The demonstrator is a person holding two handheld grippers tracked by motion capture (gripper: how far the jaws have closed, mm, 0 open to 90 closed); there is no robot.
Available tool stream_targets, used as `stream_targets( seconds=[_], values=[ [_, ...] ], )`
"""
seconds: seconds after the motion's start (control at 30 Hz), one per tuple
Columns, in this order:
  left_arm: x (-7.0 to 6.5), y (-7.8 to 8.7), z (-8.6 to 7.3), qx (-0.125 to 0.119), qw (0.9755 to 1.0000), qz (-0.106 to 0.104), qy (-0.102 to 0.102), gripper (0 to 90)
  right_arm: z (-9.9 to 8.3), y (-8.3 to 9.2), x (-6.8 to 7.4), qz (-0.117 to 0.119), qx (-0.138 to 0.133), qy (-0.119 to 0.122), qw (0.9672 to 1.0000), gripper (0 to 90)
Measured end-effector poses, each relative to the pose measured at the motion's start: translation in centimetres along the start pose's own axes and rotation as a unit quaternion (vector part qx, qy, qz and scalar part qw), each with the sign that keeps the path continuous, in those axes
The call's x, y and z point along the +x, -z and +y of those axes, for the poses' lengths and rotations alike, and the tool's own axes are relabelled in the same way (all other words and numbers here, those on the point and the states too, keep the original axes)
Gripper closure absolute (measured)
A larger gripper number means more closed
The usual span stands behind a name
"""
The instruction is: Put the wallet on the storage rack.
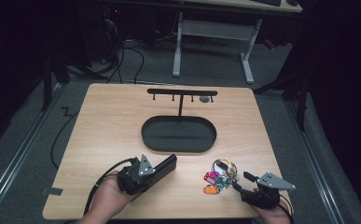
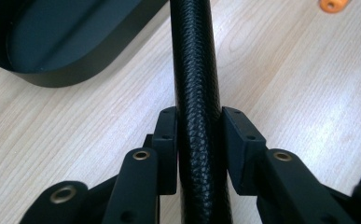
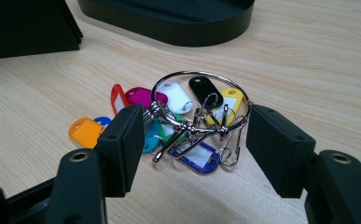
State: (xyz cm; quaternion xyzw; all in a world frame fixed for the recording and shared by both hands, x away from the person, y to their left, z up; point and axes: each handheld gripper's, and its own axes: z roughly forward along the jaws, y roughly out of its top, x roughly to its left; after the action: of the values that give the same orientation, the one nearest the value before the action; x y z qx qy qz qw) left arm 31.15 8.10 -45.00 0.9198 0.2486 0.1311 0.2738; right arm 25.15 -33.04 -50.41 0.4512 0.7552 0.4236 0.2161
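My left gripper [image 1: 156, 171] is shut on a black leather-textured wallet [image 1: 166, 164], held edge-on between the pads [image 2: 199, 126] and sticking out ahead of them over the table. A bunch of coloured key tags on a big metal ring [image 1: 220, 176] lies on the wood at the front right. My right gripper [image 1: 241, 181] sits just behind it with its jaws open. In the right gripper view the ring [image 3: 192, 112] lies between the two pads [image 3: 122, 140]; I cannot tell whether they touch it.
A black stand with an oval tray base [image 1: 178, 134] and a T-bar of hooks [image 1: 182, 92] occupies the table's middle. Its tray rim shows ahead in the left gripper view [image 2: 52, 51] and the right gripper view [image 3: 169, 18]. Bare wood lies at left and right.
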Motion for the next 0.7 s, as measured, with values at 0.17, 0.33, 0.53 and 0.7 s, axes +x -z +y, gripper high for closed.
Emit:
stream_targets(
  seconds=[0.17, 0.33, 0.53, 0.7],
  values=[
    [0.4, 0.0, 0.8, 0.028, 0.9995, -0.012, -0.004, 68.0, -0.1, -0.6, 0.0, 0.003, 0.008, 0.001, 1.0, 37.5],
    [0.8, -0.1, 1.5, 0.046, 0.9987, -0.023, -0.006, 67.4, -0.3, -1.1, -0.3, -0.001, 0.018, -0.001, 0.9998, 37.5],
    [1.1, -0.2, 1.8, 0.05, 0.9982, -0.034, -0.001, 72.1, -0.5, -1.0, -0.7, 0.001, 0.017, -0.015, 0.9997, 38.1],
    [1.2, -0.2, 1.7, 0.047, 0.9984, -0.032, -0.001, 73.5, -0.5, -1.2, -0.8, 0.015, 0.017, -0.024, 0.9995, 38.2]
  ],
)
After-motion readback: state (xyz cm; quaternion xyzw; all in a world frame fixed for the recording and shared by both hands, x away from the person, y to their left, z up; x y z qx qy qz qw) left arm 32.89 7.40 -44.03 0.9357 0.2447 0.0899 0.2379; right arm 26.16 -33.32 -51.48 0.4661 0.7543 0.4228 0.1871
